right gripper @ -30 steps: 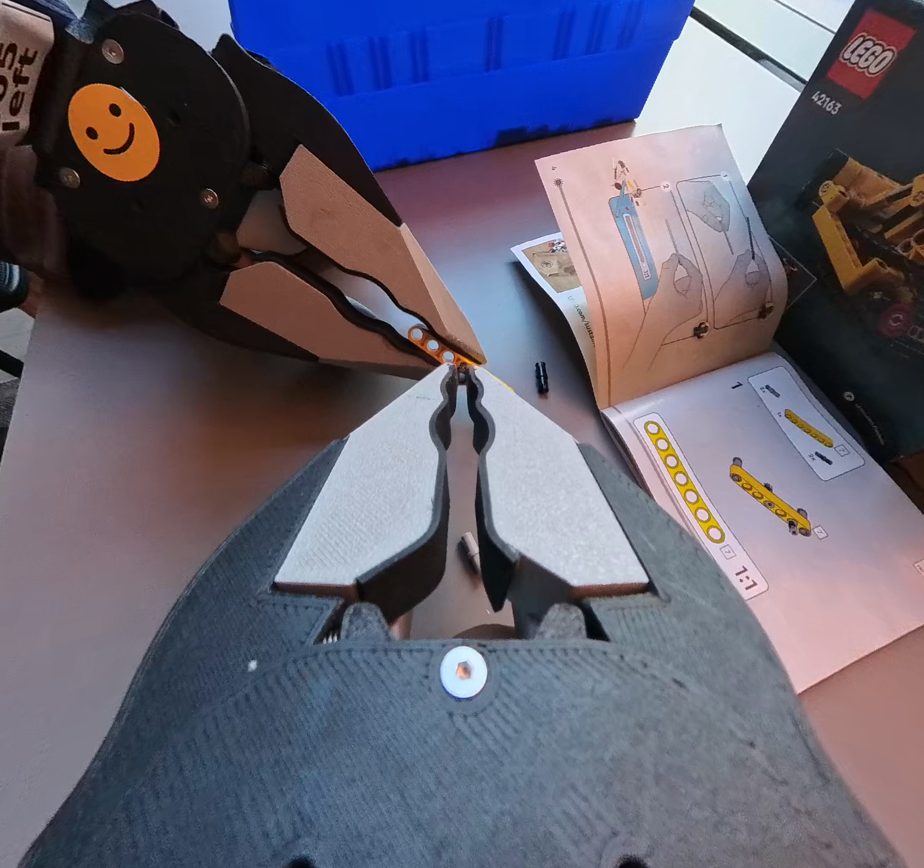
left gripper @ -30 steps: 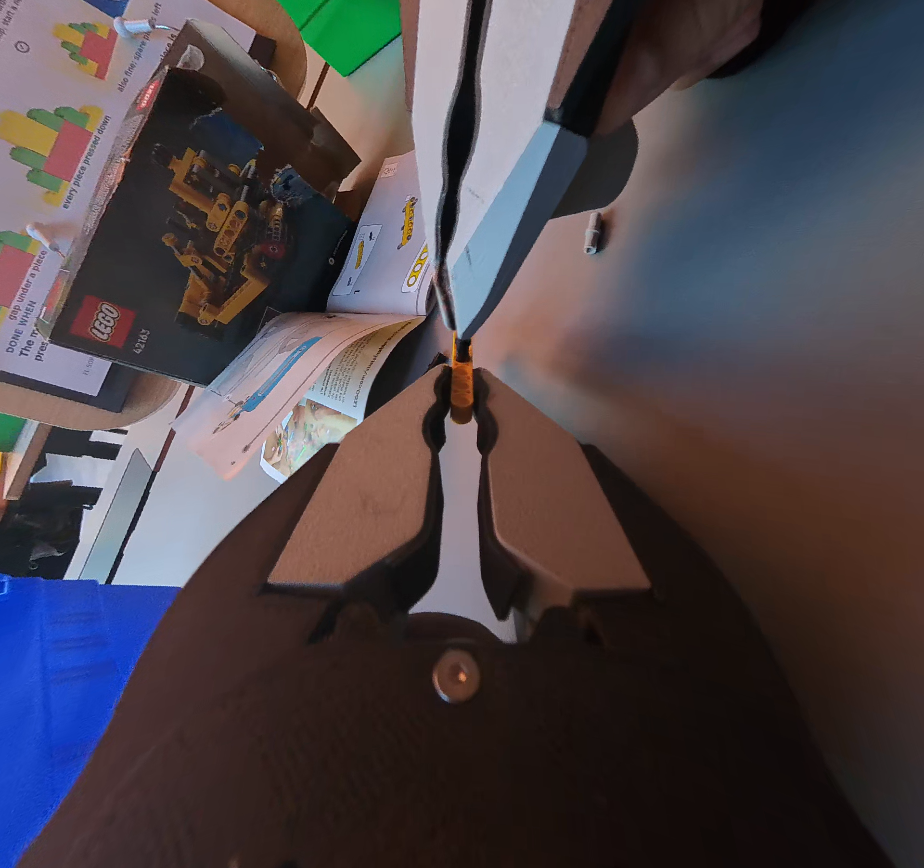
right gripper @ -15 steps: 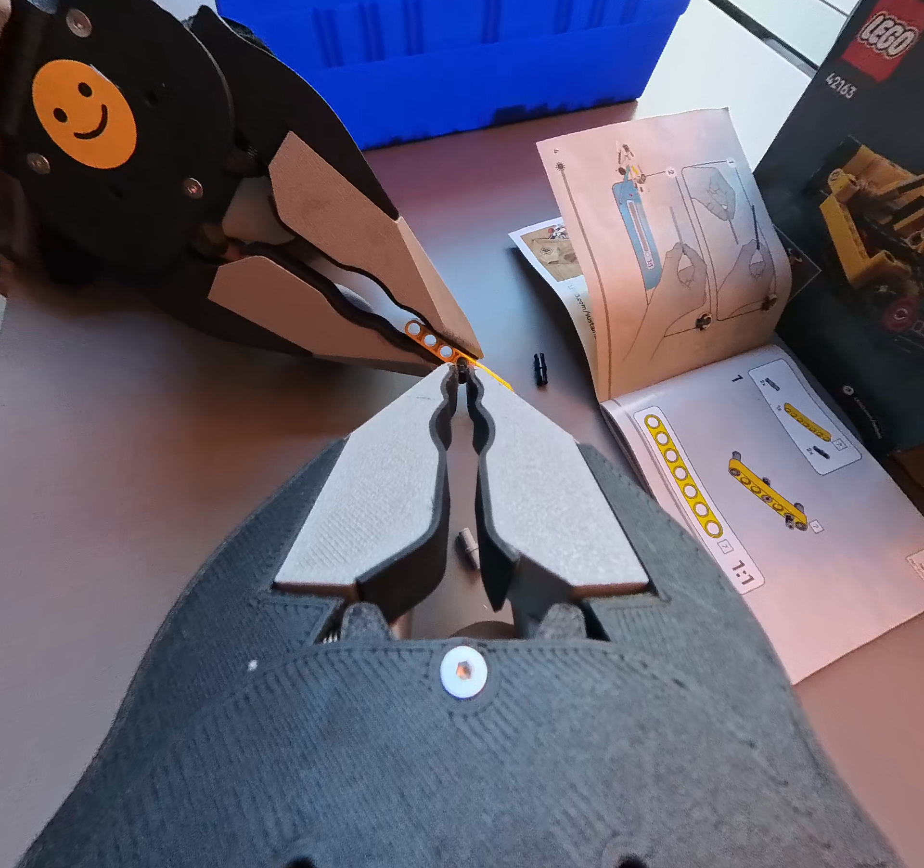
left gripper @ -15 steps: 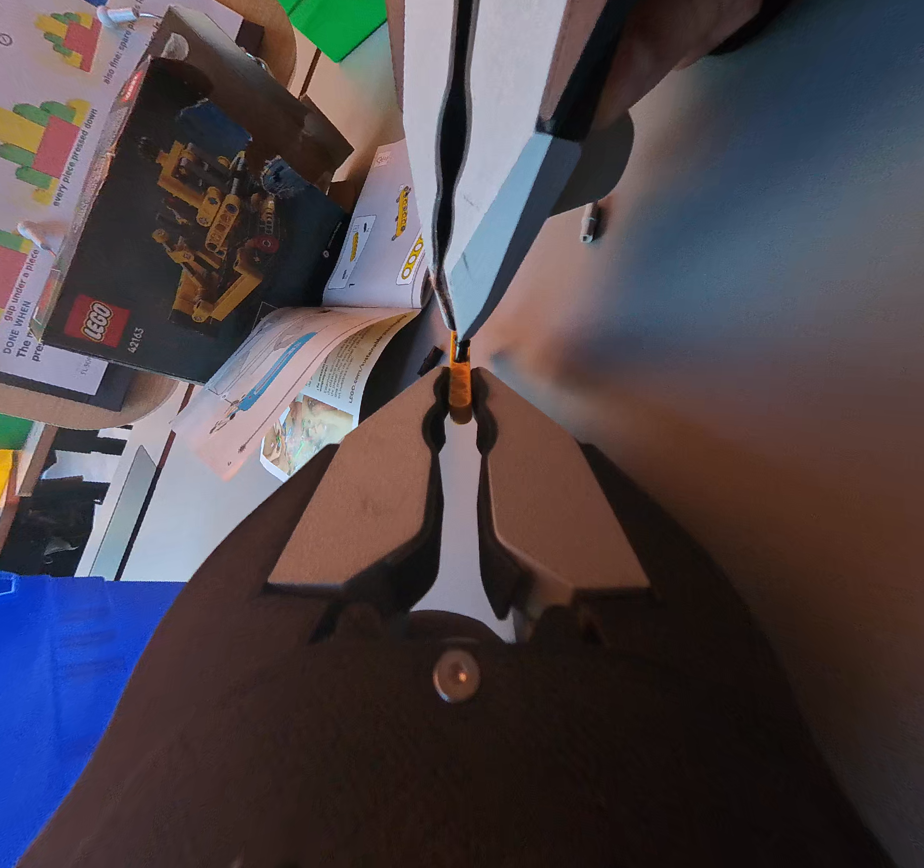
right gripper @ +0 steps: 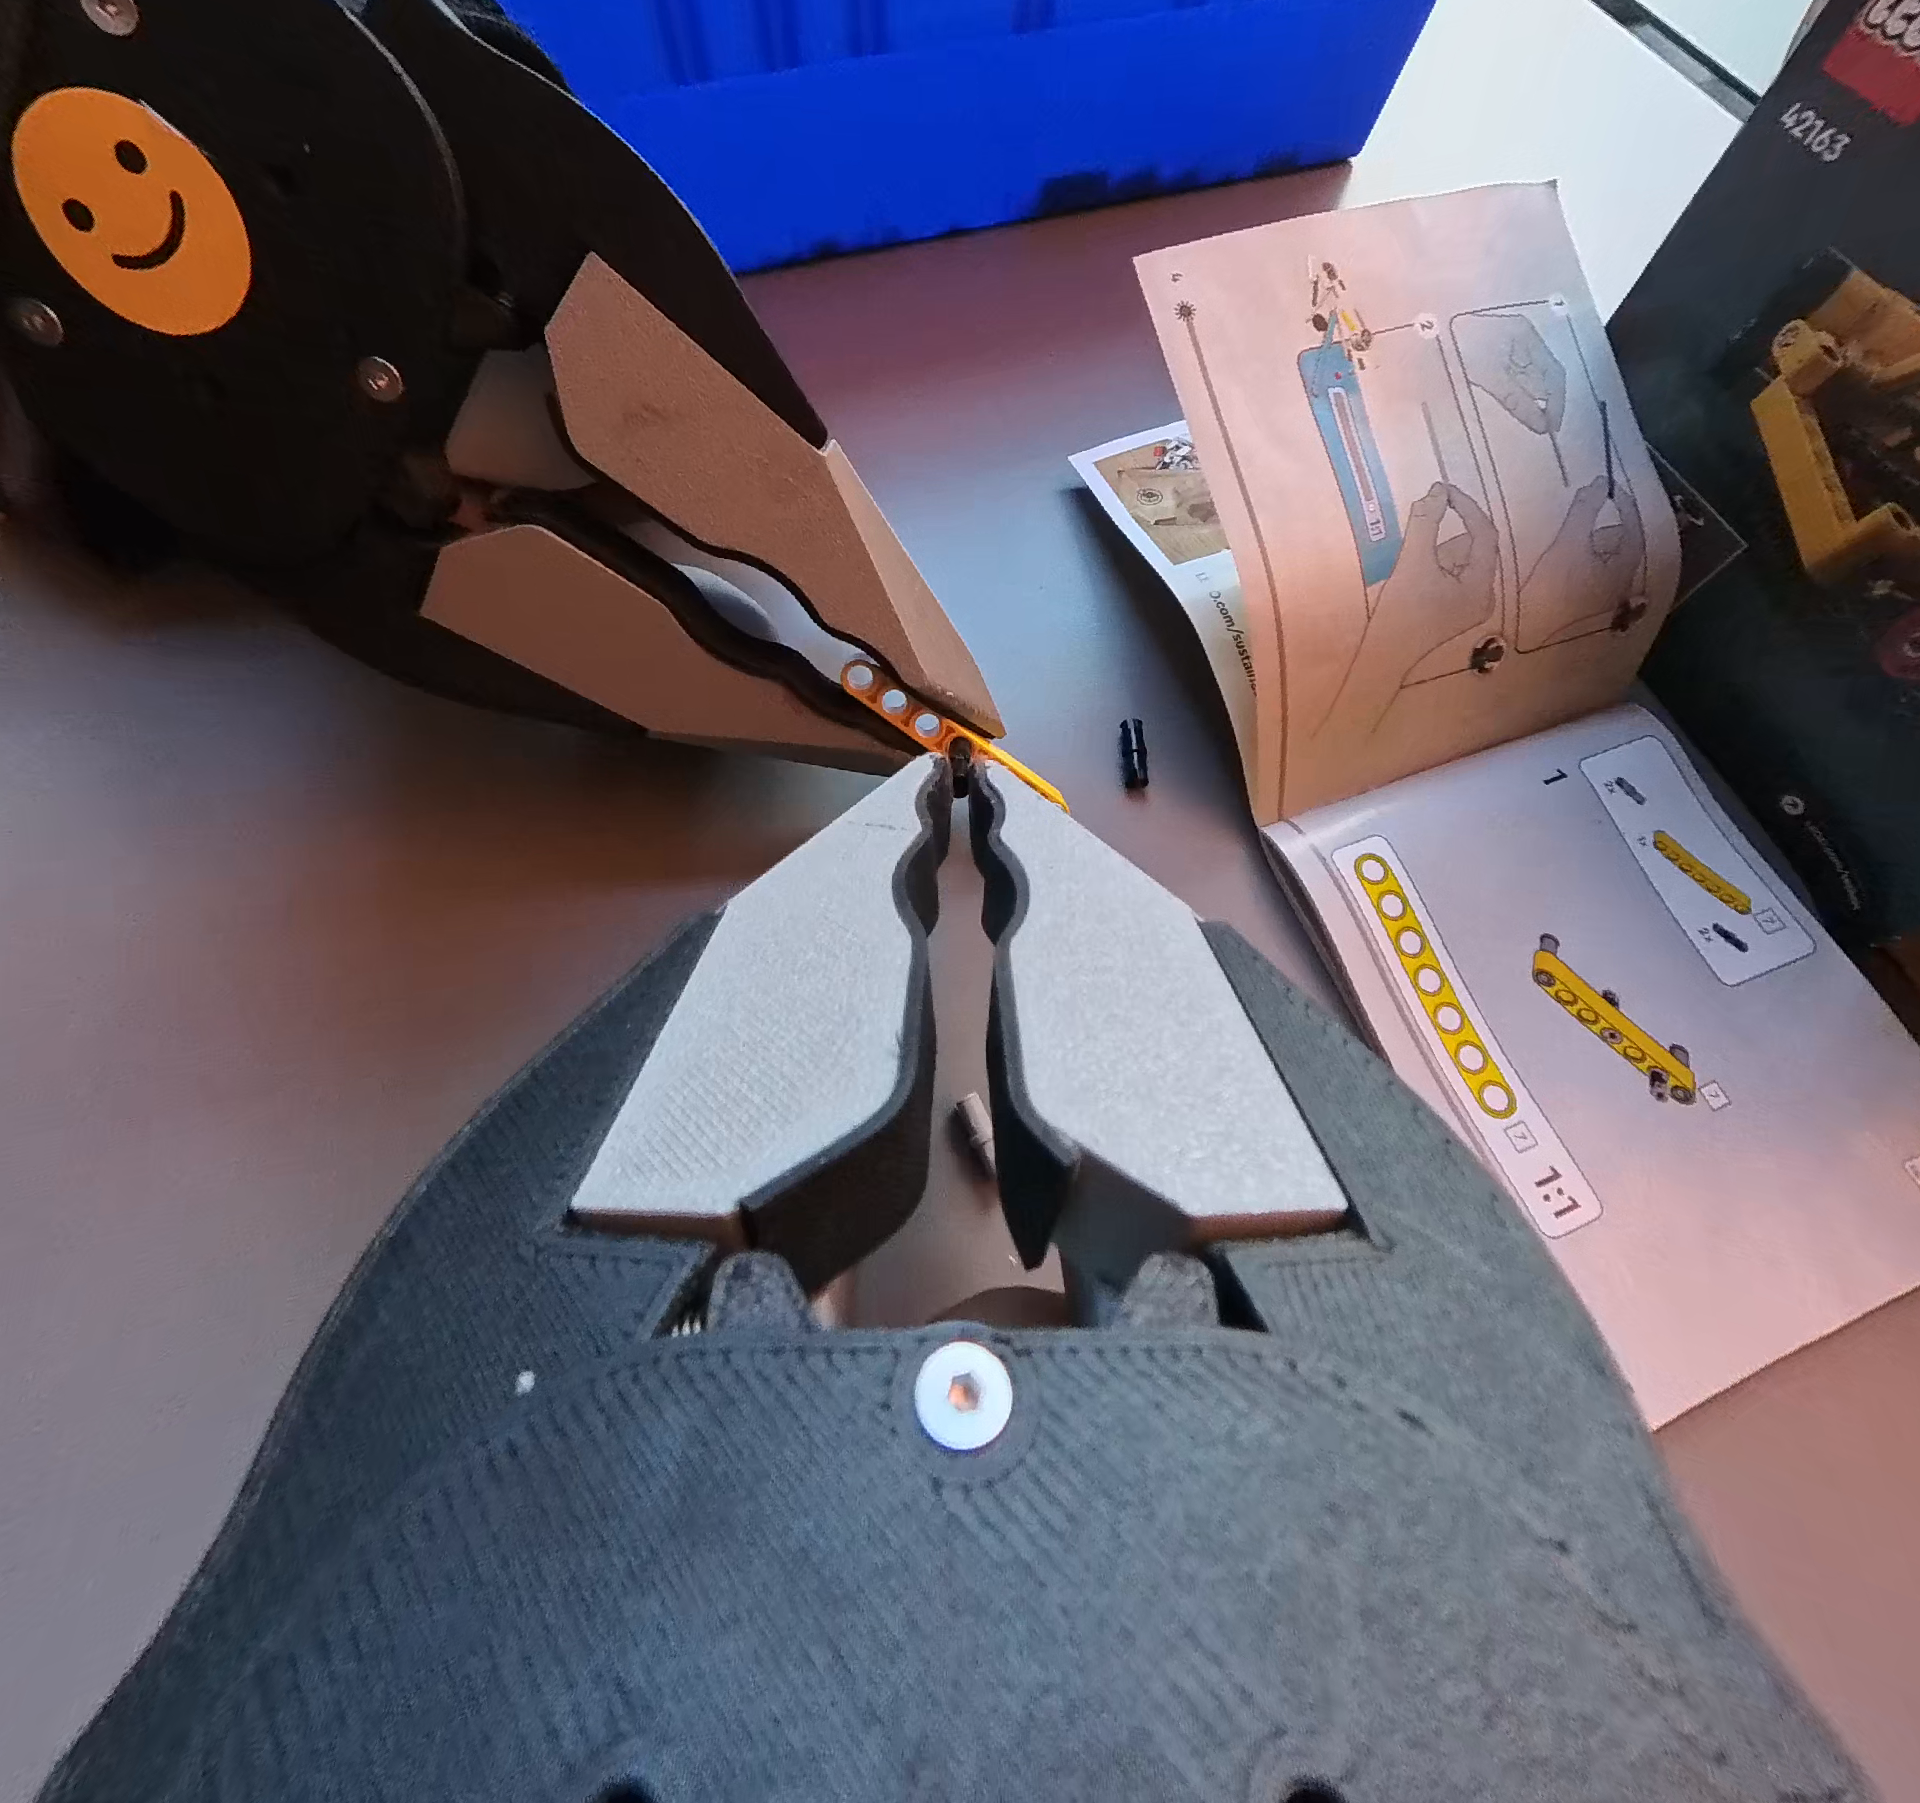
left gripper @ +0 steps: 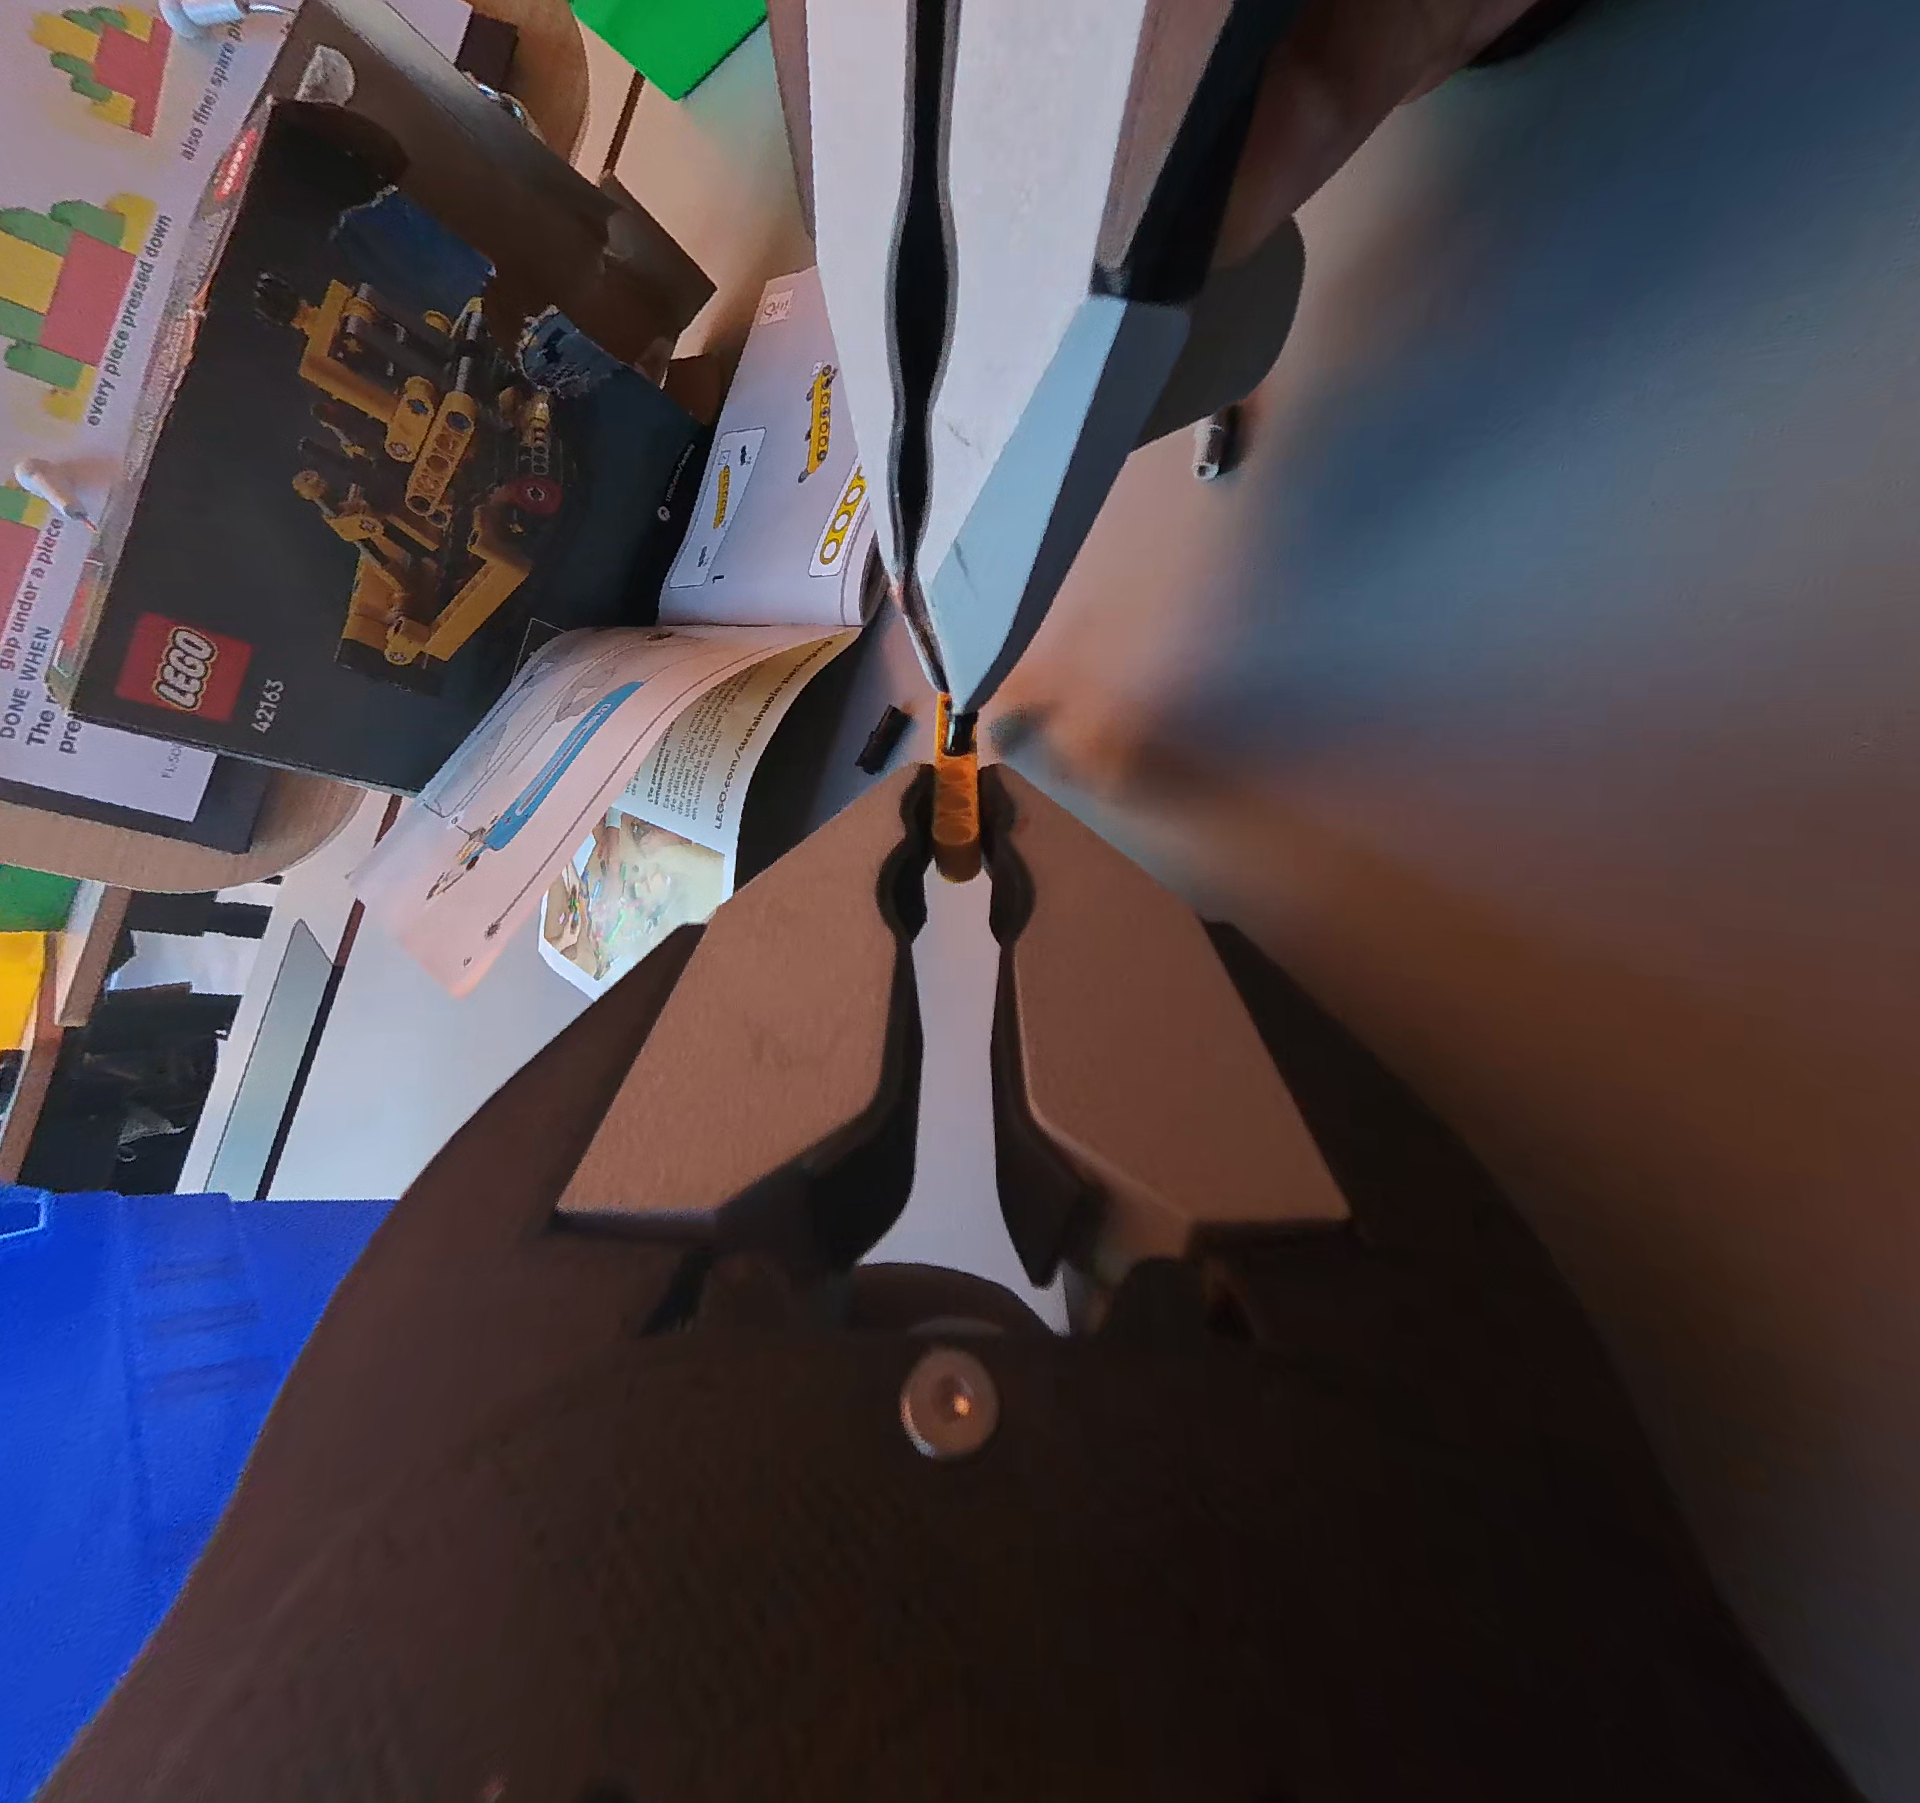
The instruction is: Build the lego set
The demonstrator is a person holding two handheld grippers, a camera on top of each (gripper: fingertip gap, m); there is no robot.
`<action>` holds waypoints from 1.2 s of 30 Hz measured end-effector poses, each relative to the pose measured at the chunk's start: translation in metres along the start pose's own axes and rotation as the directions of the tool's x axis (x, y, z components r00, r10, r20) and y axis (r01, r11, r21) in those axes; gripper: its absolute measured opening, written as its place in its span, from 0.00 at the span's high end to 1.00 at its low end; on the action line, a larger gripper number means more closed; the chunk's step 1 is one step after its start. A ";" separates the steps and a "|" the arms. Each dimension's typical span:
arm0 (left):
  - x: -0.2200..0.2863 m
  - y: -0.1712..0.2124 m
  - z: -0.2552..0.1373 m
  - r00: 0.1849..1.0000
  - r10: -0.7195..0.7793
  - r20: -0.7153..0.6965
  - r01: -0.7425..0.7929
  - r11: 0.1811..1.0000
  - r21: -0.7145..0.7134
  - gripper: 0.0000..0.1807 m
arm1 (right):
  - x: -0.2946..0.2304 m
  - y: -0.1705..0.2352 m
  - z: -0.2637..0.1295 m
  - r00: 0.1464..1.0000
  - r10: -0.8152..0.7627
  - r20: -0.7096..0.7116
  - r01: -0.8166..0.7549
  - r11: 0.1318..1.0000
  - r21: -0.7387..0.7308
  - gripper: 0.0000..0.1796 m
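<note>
While the left claw (right gripper: pixel 961 730) pinches a yellow beam (right gripper: pixel 904 709) lengthwise, the right claw (right gripper: pixel 958 779), pinching a black pin (right gripper: pixel 960 774), meets it side-on.

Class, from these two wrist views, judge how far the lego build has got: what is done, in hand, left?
Done: booklet open at its first step. In hand: left gripper clamps the yellow beam; right gripper presses a black pin at it. Left: a spare black pin and grey pin lie loose on the table.
</note>
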State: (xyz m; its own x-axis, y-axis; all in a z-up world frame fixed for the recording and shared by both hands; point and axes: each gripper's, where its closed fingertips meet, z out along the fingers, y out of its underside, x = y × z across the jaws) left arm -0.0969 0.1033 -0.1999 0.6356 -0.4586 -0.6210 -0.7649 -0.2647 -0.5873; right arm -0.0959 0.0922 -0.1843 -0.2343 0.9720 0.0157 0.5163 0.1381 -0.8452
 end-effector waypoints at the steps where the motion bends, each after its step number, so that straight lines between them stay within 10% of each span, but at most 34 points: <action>1: 0.000 0.000 0.000 1.000 0.002 0.002 -0.002 1.000 -0.001 0.98 | 0.000 0.000 0.000 1.000 0.000 0.000 0.000 1.000 0.000 1.00; 36: -0.043 -0.011 -0.017 0.961 -0.274 0.041 0.262 0.946 0.191 0.97 | 0.019 -0.029 -0.026 0.994 0.107 0.005 -0.105 0.960 0.261 0.90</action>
State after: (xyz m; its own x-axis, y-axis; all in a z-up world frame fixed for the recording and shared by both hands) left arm -0.1172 0.1115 -0.1581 0.8247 -0.3335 -0.4567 -0.5369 -0.2081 -0.8176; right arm -0.0940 0.1119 -0.1456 -0.1822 0.9802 -0.0778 0.3048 -0.0190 -0.9522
